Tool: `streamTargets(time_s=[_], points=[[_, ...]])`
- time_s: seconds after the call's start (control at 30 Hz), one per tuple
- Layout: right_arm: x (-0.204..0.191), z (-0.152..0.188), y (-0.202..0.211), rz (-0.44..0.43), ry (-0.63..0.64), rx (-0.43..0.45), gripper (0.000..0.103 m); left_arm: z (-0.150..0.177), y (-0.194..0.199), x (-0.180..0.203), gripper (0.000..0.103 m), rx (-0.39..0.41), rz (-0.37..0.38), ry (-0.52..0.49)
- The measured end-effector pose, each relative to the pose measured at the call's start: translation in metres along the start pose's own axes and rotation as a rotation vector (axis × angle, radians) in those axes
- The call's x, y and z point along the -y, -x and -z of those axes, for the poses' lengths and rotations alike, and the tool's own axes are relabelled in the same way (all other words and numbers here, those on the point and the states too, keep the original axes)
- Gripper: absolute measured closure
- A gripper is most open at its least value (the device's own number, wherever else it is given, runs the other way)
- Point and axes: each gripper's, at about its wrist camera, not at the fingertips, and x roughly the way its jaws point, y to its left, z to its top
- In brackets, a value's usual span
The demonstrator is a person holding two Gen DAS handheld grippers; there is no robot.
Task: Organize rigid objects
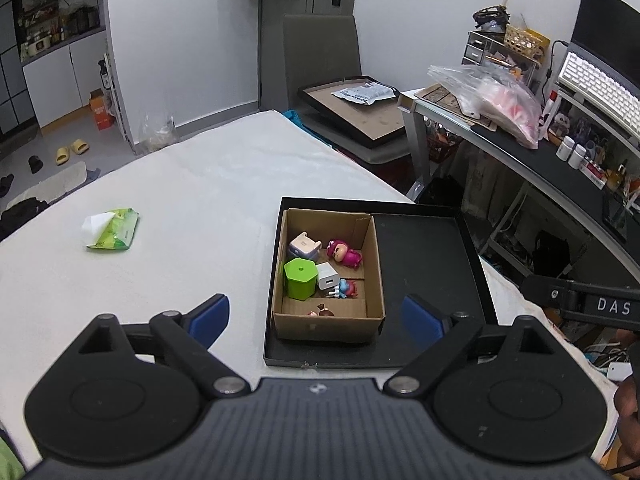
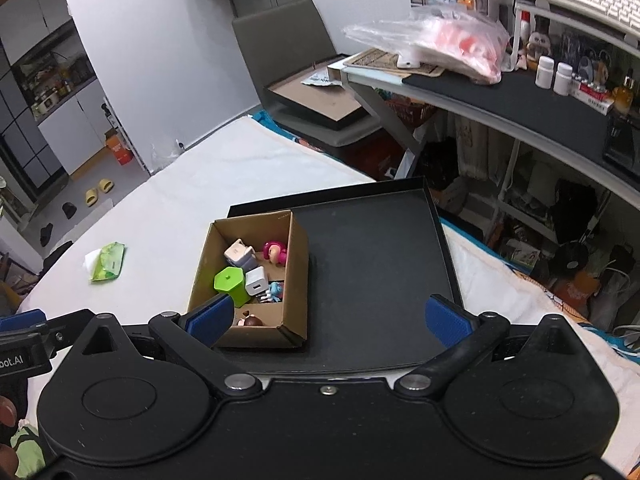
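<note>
My left gripper (image 1: 316, 318) hovers above the near end of the box (image 1: 328, 324), jaws spread wide, holding nothing. My right gripper (image 2: 330, 318) hangs just right of the box, jaws equally wide and empty, its left fingertip (image 2: 212, 316) over the box's near left corner.

Readable in the left wrist view: white letters "DAS" on the black body of the right gripper (image 1: 588, 304), at three o'clock. Readable in the right wrist view: "bot.AI", cut off at the frame edge, on the black body of the left gripper (image 2: 24, 354), at nine o'clock. Print on the green tissue pack (image 2: 105, 262) too small to read.
</note>
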Motion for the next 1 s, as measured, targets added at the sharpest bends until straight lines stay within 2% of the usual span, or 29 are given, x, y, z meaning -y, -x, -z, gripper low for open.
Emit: streamTargets(time_s=[0.57,1.0], points=[[-0.001,0.015,0.03,0.041,0.033,0.054,0.0,0.012,0.019,0.002,0.01,0.029,-0.005,0.006],[0.002,0.017,0.039,0.033,0.032,0.066,0.0,0.017,0.018,0.003,0.01,0.02,-0.009,0.001]])
